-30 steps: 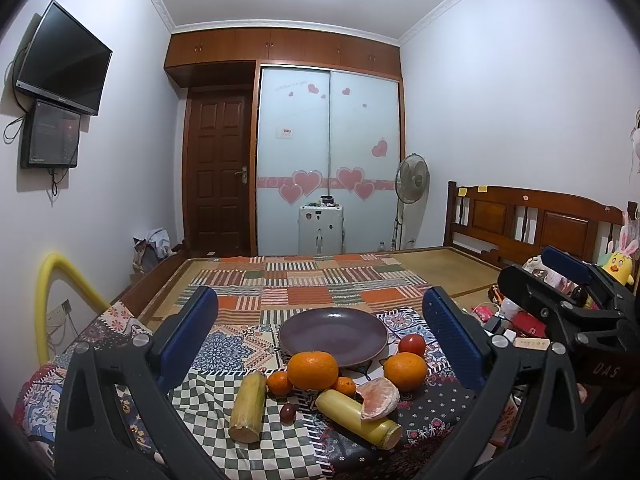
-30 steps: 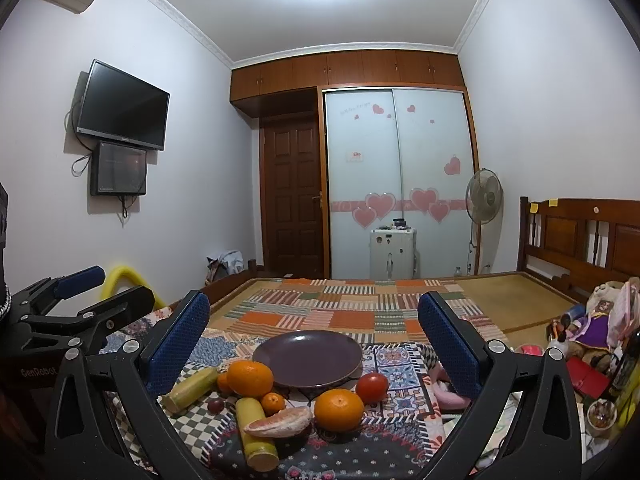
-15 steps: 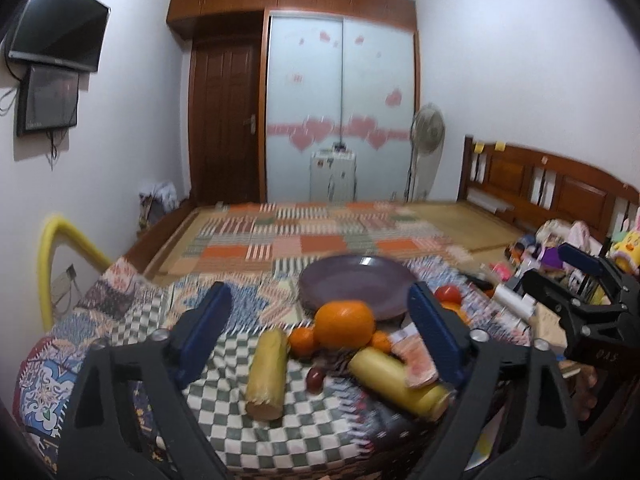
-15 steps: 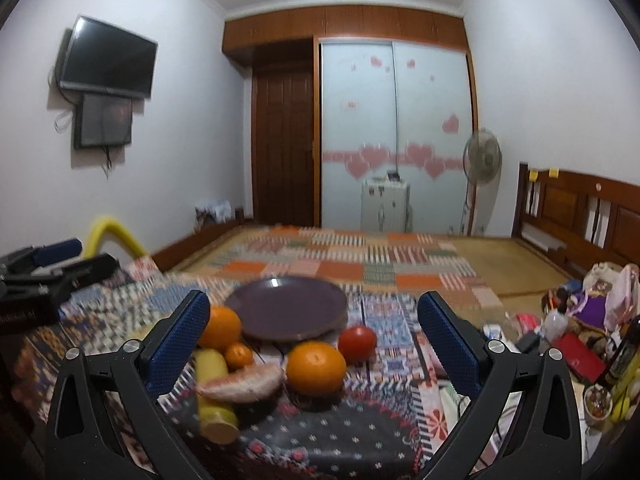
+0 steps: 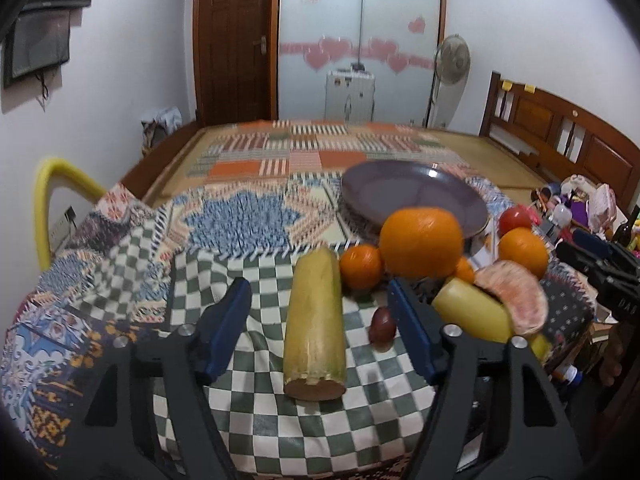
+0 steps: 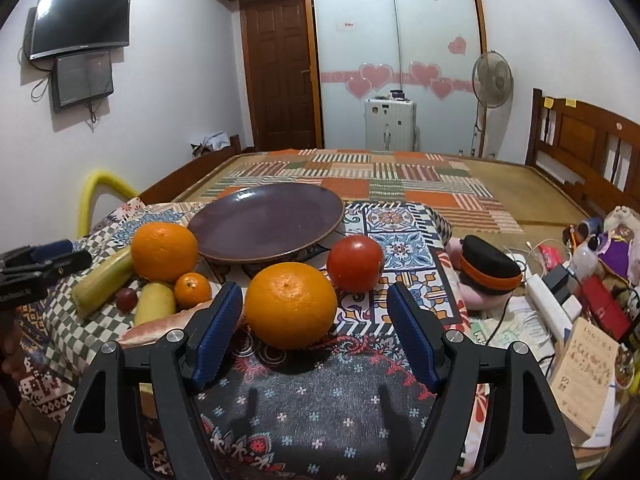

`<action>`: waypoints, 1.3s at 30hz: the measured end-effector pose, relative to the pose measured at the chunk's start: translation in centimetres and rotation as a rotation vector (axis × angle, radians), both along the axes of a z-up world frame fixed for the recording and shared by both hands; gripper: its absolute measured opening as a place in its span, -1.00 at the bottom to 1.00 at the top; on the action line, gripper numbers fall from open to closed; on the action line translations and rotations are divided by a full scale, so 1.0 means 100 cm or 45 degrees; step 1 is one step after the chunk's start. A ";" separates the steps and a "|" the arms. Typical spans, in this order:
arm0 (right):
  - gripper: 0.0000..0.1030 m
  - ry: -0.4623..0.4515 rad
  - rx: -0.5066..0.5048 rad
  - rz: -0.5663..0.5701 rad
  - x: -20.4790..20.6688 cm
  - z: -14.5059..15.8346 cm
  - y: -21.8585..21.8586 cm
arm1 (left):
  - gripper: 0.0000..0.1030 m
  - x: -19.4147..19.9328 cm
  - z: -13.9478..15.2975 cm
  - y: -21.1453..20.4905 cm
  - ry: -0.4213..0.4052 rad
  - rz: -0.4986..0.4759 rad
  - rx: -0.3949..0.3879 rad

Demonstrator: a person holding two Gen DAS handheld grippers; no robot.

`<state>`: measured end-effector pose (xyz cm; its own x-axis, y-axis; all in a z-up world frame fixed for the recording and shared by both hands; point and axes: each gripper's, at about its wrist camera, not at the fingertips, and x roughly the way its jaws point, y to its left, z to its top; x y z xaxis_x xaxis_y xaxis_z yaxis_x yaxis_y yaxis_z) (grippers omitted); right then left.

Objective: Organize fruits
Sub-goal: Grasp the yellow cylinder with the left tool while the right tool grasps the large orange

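Fruits lie clustered at the purple plate's (image 6: 264, 224) six o'clock edge on the patterned cloth (image 5: 248, 220). We hold our right gripper (image 6: 314, 332) spread around a large orange (image 6: 291, 306), pads not touching. Our left gripper (image 5: 320, 330) gapes around a yellow cylinder (image 5: 315, 320), a small dark fruit (image 5: 382, 322) at three o'clock.

Both the left gripper (image 5: 320, 320) and right gripper (image 6: 314, 320) hover with fingers spread apart.

Home bedroom: wooden bed (image 6: 576, 136), heart-stickered wardrobe (image 6: 396, 56), wall television (image 6: 80, 22).
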<state>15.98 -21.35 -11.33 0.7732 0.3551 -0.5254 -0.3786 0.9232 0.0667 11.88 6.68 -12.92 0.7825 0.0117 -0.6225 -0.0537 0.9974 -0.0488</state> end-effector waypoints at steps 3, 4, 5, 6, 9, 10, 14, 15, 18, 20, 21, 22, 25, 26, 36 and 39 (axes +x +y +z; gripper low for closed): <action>0.40 0.019 0.006 0.007 0.006 -0.003 0.005 | 0.16 0.011 -0.011 0.004 0.052 -0.011 -0.009; 0.40 0.024 0.006 0.009 0.008 -0.004 0.007 | 0.15 0.014 -0.014 0.005 0.061 -0.013 -0.008; 0.40 0.028 0.003 0.009 0.010 -0.006 0.009 | 0.14 0.018 -0.017 0.005 0.071 -0.013 -0.007; 0.40 0.033 -0.002 0.008 0.012 -0.007 0.012 | 0.14 0.020 -0.019 0.006 0.077 -0.012 -0.008; 0.40 0.050 -0.007 0.016 0.016 -0.011 0.014 | 0.14 0.027 -0.022 0.008 0.093 -0.011 -0.011; 0.40 0.058 -0.006 0.019 0.018 -0.012 0.015 | 0.14 0.029 -0.023 0.009 0.099 -0.014 -0.011; 0.40 0.082 0.037 0.035 0.021 -0.011 0.014 | 0.04 0.039 -0.030 0.008 0.144 -0.037 -0.011; 0.40 0.087 0.040 0.037 0.022 -0.010 0.014 | -0.03 0.041 -0.031 0.007 0.158 -0.044 -0.011; 0.40 0.106 0.053 0.048 0.025 -0.010 0.016 | -0.11 0.047 -0.035 0.007 0.186 -0.055 -0.015; 0.40 0.110 0.054 0.054 0.026 -0.011 0.018 | -0.18 0.048 -0.035 0.008 0.184 -0.054 -0.009; 0.40 0.111 0.055 0.055 0.028 -0.011 0.019 | -0.19 0.049 -0.036 0.008 0.189 -0.056 -0.010; 0.40 0.116 0.058 0.056 0.028 -0.012 0.019 | -0.20 0.051 -0.036 0.008 0.195 -0.061 -0.019; 0.40 0.153 0.073 0.064 0.032 -0.013 0.021 | -0.22 0.054 -0.039 0.009 0.217 -0.072 -0.036; 0.40 0.174 0.080 0.075 0.033 -0.015 0.023 | -0.22 0.054 -0.039 0.009 0.213 -0.073 -0.033; 0.27 0.233 0.139 0.075 0.040 -0.021 0.018 | -0.25 0.057 -0.040 0.013 0.208 -0.092 -0.048; 0.21 0.239 0.132 0.081 0.040 -0.020 0.021 | -0.26 0.056 -0.039 0.015 0.212 -0.089 -0.052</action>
<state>19.98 -19.24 -13.29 0.6395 0.4597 -0.6162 -0.4075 0.8824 0.2353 17.46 8.22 -16.84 0.6665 -0.0672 -0.7424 0.0051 0.9963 -0.0856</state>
